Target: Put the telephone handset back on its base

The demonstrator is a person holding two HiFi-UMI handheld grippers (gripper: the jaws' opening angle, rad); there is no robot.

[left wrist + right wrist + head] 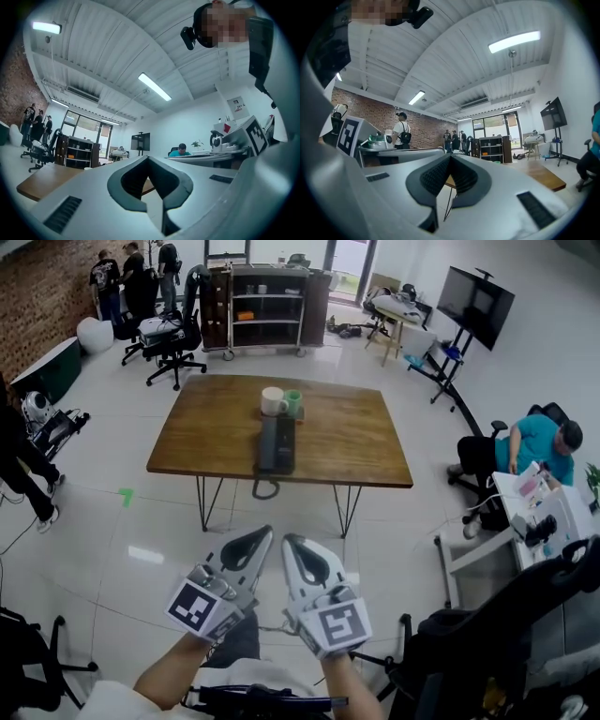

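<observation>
A dark telephone (277,443) lies on the wooden table (347,442) well ahead of me, its coiled cord (265,488) hanging over the front edge. At this distance I cannot tell the handset from the base. Both grippers are held close to my body, far short of the table. My left gripper (263,533) is shut with nothing in it, and its tips meet in the left gripper view (149,158). The right gripper (292,541) is beside it, also shut and empty, tips together in the right gripper view (451,157).
A white mug (273,401) and a green mug (293,403) stand just behind the telephone. Office chairs (173,343) and a shelf cart (267,310) are at the back. A person in a teal shirt (534,448) sits at a desk on the right, near a TV stand (476,304).
</observation>
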